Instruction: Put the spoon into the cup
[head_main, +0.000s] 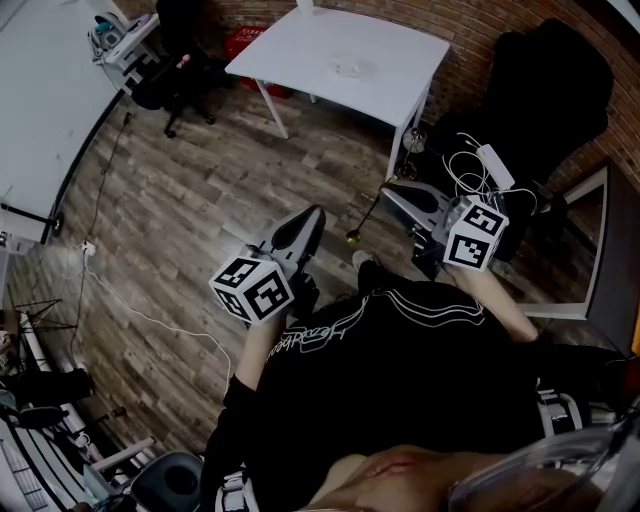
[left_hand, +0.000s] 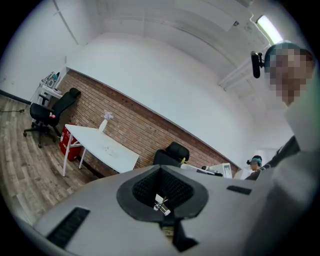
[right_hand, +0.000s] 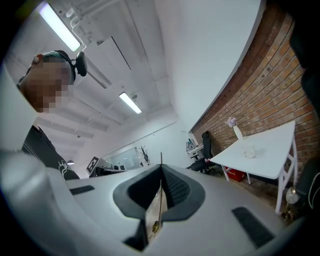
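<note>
The right gripper (head_main: 390, 190) is closed on the handle of a thin metal spoon with a gold bowl (head_main: 365, 218). Well short of the white rectangular table (head_main: 345, 55), the spoon slants bowl-down and its handle tip pokes past the jaws. The left gripper (head_main: 313, 214), beside it, is pressed together.

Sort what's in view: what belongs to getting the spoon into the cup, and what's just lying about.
For the job: spoon, gripped in the right tool; small cup-like object, too small to confirm, on the white table.

Lying about: black office chair; white power strip; red box beside the table; vase with a flower.
</note>
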